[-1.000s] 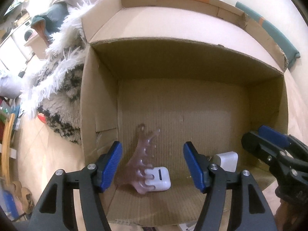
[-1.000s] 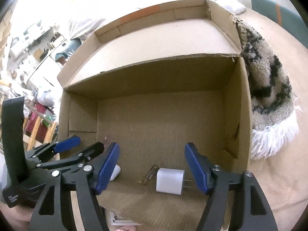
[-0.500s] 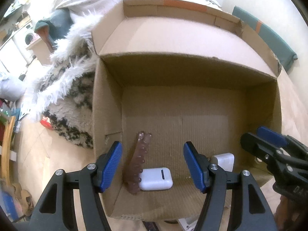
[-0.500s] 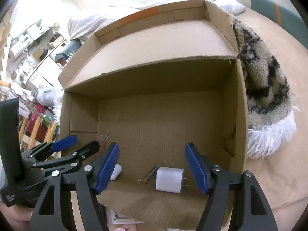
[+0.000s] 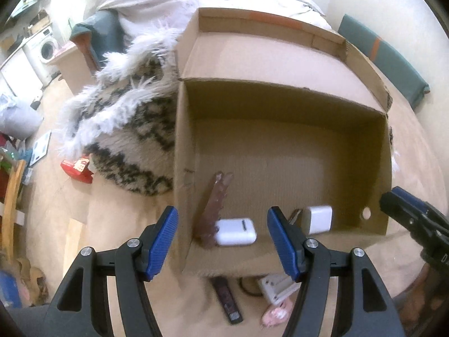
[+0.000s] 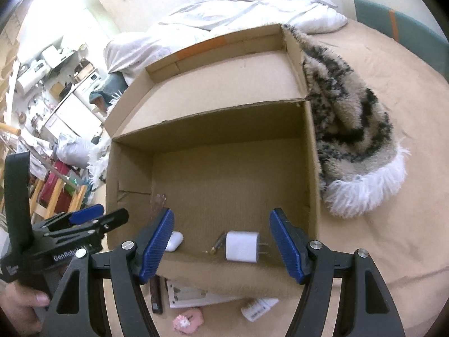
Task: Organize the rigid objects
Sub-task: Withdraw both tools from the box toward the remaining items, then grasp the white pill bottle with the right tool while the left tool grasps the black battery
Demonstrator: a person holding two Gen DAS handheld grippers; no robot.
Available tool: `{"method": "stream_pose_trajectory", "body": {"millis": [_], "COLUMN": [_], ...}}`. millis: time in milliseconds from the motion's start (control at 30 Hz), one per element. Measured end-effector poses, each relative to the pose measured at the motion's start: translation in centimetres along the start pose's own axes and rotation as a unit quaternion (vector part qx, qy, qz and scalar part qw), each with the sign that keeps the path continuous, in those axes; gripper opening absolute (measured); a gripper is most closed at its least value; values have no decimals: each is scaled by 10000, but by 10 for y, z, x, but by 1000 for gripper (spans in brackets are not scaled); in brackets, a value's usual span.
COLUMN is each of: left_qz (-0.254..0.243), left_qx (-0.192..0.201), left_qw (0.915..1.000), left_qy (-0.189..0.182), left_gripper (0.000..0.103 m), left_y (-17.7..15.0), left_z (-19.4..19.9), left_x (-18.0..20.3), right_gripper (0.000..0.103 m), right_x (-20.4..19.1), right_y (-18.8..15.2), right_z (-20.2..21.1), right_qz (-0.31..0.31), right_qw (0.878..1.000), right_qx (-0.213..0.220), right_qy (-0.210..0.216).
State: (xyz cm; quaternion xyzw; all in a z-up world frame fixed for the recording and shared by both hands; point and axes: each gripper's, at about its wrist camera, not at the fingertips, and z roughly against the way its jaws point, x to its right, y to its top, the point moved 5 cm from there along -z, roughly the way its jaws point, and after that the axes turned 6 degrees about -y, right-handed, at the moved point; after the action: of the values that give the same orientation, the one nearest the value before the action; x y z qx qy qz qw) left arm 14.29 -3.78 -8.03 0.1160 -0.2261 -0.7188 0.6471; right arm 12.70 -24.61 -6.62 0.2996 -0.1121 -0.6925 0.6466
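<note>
Hovering left gripper point(image 5: 221, 241) — wide | earbud case point(image 6: 173, 241) half-hidden | box point(image 5: 280, 112)

Left gripper point(image 5: 221, 238) stands open, lower centre of frame. Behind it, the cardboard box point(image 5: 179, 146) contains an earbud case point(image 5: 237, 231), charger point(image 5: 318, 219) and brown comb point(image 5: 214, 205).

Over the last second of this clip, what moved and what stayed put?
Both grippers, left and right, drew back and up from the brown cardboard box, open and empty throughout. The translucent pinkish-brown hair comb fell flat against the left wall. The white earbud case and white wall charger stayed put.
</note>
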Motion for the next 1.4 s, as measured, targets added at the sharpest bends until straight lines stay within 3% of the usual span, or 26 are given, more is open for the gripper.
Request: {"method": "stream_pose_trajectory", "body": {"millis": [333,533,733,900,967,1000,1067,1267,1333,1367,1400], "left_qz": [557,1096,895,713,695,680,648,576,626,600,552], "left_qx": [-136,-568,-1288,-1425,-1518,-1564,-1678,-1693,-1711,-1735,-1762], "left_qw": [9983,9923,9874,9868,9858,9852,9836,9837,9831,9829,9827], "left_qy": [41,132,-195,-271,-196,-189,-140,-170,-174,-160,-140], "left_gripper": [63,64,63,62,60,54,48,39,29,18,17], "left_y": [-60,-88,-110,-121,-126,-128,-132,-128,-128,-128,-128], "left_z": [23,4,-35,-52,-62,-67,-77,-86,-86,-86,-86], "left_x": [-51,-81,-52,-28,-24,-24,-24,-24,-26,-27,-27], "right_gripper": [74,74,74,74,75,76,76,76,76,76,76], "right_x": [16,24,21,29,29,27,18,6,4,4,2], "right_y": [-45,-67,-82,-87,-90,-90,-95,-110,-113,-114,-114], "right_z": [14,8,-13,-31,-42,-48,-63,-99,-107,-111,-113], "right_qz": [-64,-402,-546,-576,-186,129,941,1740,1864,1913,1959], "right_qw": [9990,9963,9912,9870,9846,9819,9701,9457,9410,9396,9387], "right_qx": [-375,-759,-1204,-1478,-1645,-1733,-1957,-2516,-2600,-2602,-2589], "right_qy": [-221,-82,-53,-252,-556,-754,-1081,-1096,-1100,-1133,-1158]}}
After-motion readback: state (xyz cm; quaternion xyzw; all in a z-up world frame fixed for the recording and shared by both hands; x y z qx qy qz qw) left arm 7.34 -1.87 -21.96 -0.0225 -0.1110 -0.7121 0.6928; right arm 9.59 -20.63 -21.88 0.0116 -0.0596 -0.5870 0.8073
